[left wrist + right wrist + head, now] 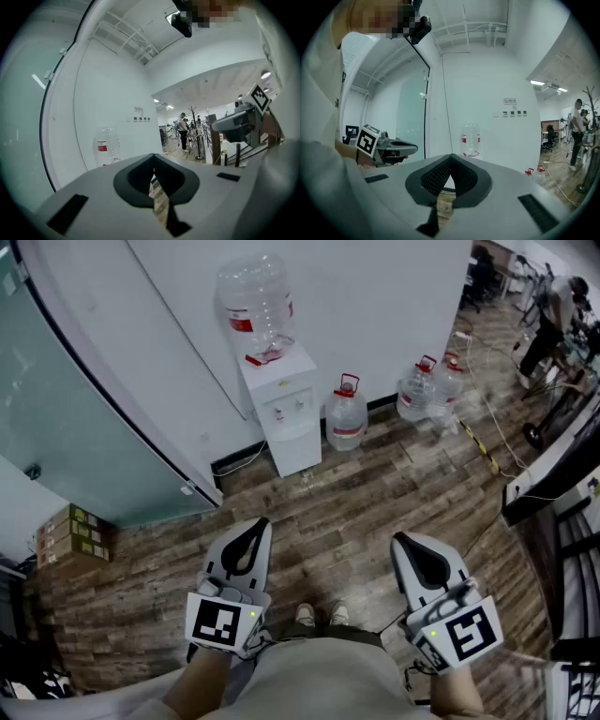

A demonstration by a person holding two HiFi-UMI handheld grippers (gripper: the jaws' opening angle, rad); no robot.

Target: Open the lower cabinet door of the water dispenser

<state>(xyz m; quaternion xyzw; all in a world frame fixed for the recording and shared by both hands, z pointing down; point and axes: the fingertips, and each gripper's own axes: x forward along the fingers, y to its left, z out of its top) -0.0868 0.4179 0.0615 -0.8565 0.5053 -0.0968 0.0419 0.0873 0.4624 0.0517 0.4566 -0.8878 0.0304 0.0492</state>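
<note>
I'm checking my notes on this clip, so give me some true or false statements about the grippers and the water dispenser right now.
1. The water dispenser stands against the white wall with an upturned bottle on top. True.
2. The left gripper grips the lower cabinet door. False: it is held well back from the dispenser, jaws together on nothing.
3. The right gripper has its jaws together and holds nothing. True.
4. The lower cabinet door hangs open. False: it looks closed.
5. No bottle stands on the floor. False: a spare bottle stands just right of the dispenser.
</note>
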